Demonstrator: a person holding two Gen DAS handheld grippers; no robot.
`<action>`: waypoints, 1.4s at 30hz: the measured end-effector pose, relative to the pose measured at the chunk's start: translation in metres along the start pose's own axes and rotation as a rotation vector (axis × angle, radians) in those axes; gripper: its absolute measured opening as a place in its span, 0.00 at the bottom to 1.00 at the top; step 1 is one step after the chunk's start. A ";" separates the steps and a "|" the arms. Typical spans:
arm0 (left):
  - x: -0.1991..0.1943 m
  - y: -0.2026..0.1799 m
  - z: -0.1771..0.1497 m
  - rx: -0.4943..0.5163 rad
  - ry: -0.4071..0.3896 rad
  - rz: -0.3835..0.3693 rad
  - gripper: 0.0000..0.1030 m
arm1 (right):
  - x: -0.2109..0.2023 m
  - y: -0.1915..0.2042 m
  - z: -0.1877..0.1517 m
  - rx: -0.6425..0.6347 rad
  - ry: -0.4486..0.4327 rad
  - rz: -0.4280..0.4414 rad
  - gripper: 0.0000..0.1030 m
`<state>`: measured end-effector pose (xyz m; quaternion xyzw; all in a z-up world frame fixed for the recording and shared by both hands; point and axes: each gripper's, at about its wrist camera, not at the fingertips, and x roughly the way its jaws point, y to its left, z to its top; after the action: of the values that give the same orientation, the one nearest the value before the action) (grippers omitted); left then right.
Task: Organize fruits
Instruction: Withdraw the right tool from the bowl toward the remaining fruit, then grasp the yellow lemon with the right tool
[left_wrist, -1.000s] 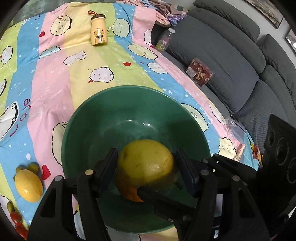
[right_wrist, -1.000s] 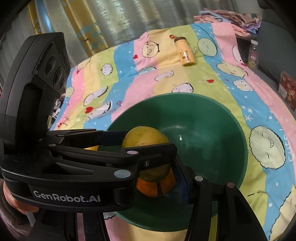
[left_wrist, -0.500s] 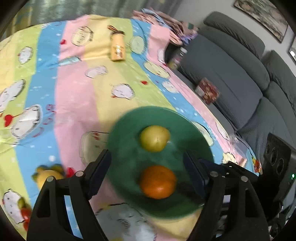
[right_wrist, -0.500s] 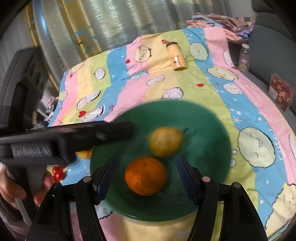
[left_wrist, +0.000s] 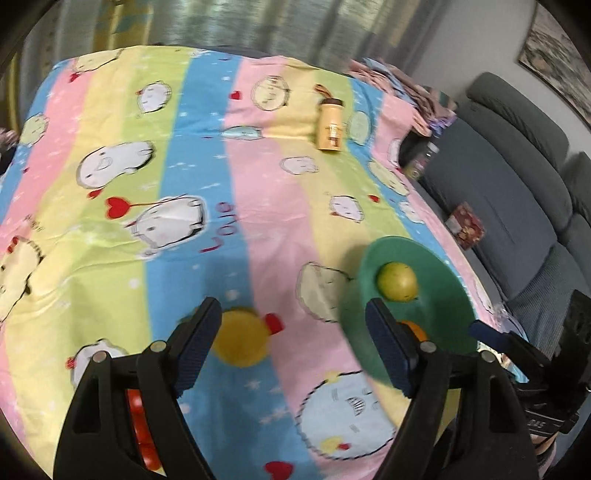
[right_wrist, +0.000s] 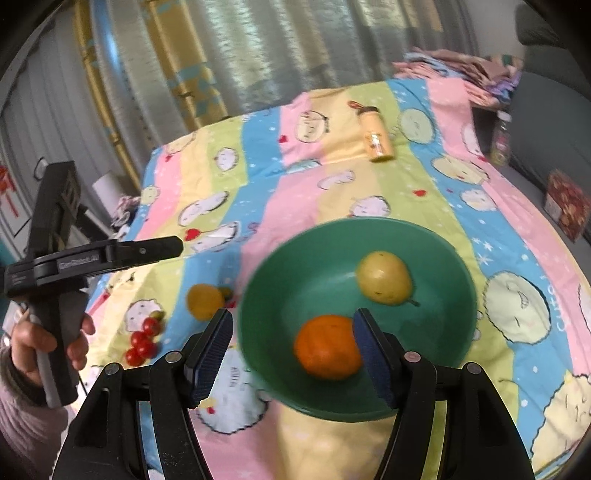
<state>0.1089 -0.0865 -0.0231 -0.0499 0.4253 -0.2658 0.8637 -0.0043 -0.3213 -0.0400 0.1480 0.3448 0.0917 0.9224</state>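
Observation:
A green bowl (right_wrist: 436, 258) on the striped cloth holds a yellow-green pear (right_wrist: 384, 277) and an orange (right_wrist: 327, 347). It also shows at the right in the left wrist view (left_wrist: 443, 295), with the pear (left_wrist: 397, 282) in it. A yellow lemon (left_wrist: 240, 341) lies on the cloth left of the bowl, seen too in the right wrist view (right_wrist: 203, 301). Red cherry tomatoes (right_wrist: 142, 341) lie near it. My left gripper (left_wrist: 293, 345) is open and empty above the lemon. My right gripper (right_wrist: 291, 352) is open and empty over the bowl's near rim.
A small yellow bottle (left_wrist: 330, 127) lies on the far part of the cloth. A grey sofa (left_wrist: 517, 177) runs along the right side with a red packet (left_wrist: 465, 225) on it. Folded clothes (right_wrist: 461, 66) sit at the far right corner.
My left gripper let go of the pear into the bowl, opened, and swung left toward the lemon. My right gripper drew back from the bowl a little.

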 end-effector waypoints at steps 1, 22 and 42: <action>-0.002 0.004 -0.002 -0.008 0.000 0.004 0.78 | 0.000 0.005 0.000 -0.012 -0.003 0.011 0.66; 0.016 0.063 -0.057 -0.108 0.084 -0.040 0.78 | 0.081 0.120 -0.026 -0.327 0.212 0.136 0.66; 0.071 0.074 -0.038 -0.130 0.181 -0.132 0.76 | 0.174 0.133 -0.003 -0.426 0.329 0.004 0.66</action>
<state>0.1462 -0.0541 -0.1205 -0.1095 0.5138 -0.2971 0.7974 0.1141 -0.1487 -0.1037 -0.0655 0.4628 0.1868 0.8641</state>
